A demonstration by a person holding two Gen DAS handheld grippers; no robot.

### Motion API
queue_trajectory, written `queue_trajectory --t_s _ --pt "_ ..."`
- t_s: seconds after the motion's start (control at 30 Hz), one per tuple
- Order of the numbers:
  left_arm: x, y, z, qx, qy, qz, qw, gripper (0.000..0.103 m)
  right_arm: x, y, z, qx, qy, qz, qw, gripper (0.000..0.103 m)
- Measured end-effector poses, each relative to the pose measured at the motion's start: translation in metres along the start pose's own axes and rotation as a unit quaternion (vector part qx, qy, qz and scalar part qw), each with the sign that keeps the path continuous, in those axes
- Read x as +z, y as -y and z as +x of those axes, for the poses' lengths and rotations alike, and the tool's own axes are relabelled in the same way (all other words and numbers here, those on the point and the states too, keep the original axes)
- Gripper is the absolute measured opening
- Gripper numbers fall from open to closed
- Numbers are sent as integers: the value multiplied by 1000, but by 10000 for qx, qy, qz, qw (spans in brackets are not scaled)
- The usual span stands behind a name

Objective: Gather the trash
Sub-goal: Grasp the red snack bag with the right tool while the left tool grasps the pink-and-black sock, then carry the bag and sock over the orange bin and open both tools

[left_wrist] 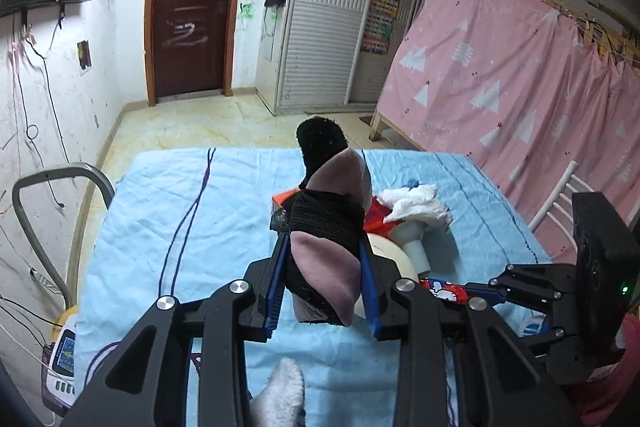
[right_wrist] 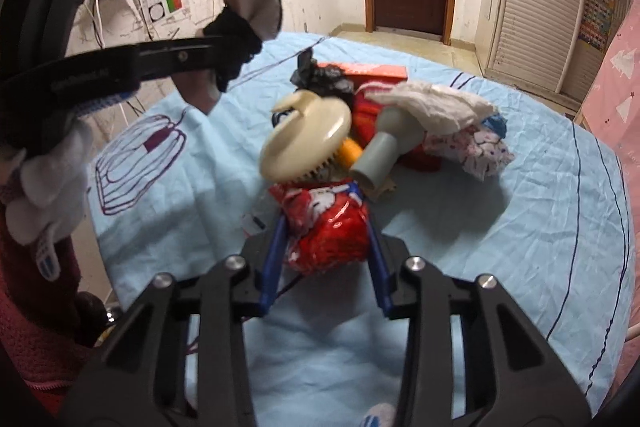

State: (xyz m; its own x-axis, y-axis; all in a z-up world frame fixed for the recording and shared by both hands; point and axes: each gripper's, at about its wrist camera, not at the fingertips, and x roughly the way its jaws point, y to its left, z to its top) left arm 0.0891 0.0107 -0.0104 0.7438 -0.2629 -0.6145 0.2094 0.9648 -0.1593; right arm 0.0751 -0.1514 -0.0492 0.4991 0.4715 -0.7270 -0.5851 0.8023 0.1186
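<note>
Right now the left gripper [left_wrist: 324, 259] is clenched on a black and mauve sock [left_wrist: 326, 223], its blue-edged fingers [left_wrist: 278, 283] pressing the fabric from both sides. The sock sticks up past the fingertips, and its black toe end stands above the light blue bedsheet [left_wrist: 192, 211]. From the right wrist camera, the same sock [right_wrist: 250, 11] shows held in the air, up and to the left of the pile, with the left gripper [right_wrist: 224, 55] reaching in from the left edge.

The right gripper [right_wrist: 326, 231] grasps a crumpled red snack wrapper [right_wrist: 326, 223], squeezed between its two blue fingers [right_wrist: 276, 247] at the near edge of the trash pile. Just beyond the wrapper lies a cream plastic brush [right_wrist: 306, 139], tilted with its teeth facing down. Beside it to the right is a grey and cream funnel-shaped tube [right_wrist: 384, 147] with a white crumpled tissue [right_wrist: 436, 107] draped over its wide end. A patterned white and pink wrapper [right_wrist: 476, 151] lies just right of the tube, and an orange box [right_wrist: 374, 71] sits at the far side of the pile with a black crumpled bag [right_wrist: 324, 79] in front of it.

Everything in the pile rests on the bedsheet, which bears a purple line drawing [right_wrist: 140, 167] to the left. A brown door [left_wrist: 192, 15] stands in the far wall, and a pink curtain [left_wrist: 500, 75] hangs to the right.
</note>
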Motion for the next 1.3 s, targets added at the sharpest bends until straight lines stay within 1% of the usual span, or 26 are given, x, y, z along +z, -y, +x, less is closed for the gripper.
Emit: queue_trajectory --t_s 0.07,0.17,0.3,0.47,0.67,0.73,0.87,0.97,1.0,1.07,1.17,1.3 --pt "3 0 -5 14 57 -1 10000 24 -2 1 -8 27 92 23 10000 36" --pt "7 11 -11 8 142 34 9999 24 -3 6 -23 188 300 97 9993 36" --pt "13 29 -16 -39 220 102 9997 24 -4 13 -45 154 583 194 9980 36" --pt "19 54 -18 -175 240 308 9991 24 -11 36 -72 3 903 428 9950 36" --pt "24 89 -13 -359 211 525 9977 24 -24 70 -100 -288 1177 779 9896 36" --pt "26 104 -9 -475 183 588 9970 24 -29 84 -110 -416 1285 912 9866 36" --pt "29 129 2 -737 57 587 9955 24 -42 112 -133 -695 1524 1186 9787 36" --pt "31 156 15 -951 -70 656 9933 24 -52 130 -147 -898 1650 1360 9727 36" --pt "30 161 17 -1007 -94 673 9926 24 -58 139 -154 -1034 1701 1456 9691 36" --pt "31 179 25 -1197 -158 721 9901 24 -64 148 -160 -1163 1750 1562 9651 36" --pt "31 203 36 -1368 -243 809 9870 24 -75 168 -173 -1446 1836 1747 9565 36" --pt "28 249 50 -1596 -386 1079 9805 24 -91 194 -190 -1821 1953 2014 9424 36"
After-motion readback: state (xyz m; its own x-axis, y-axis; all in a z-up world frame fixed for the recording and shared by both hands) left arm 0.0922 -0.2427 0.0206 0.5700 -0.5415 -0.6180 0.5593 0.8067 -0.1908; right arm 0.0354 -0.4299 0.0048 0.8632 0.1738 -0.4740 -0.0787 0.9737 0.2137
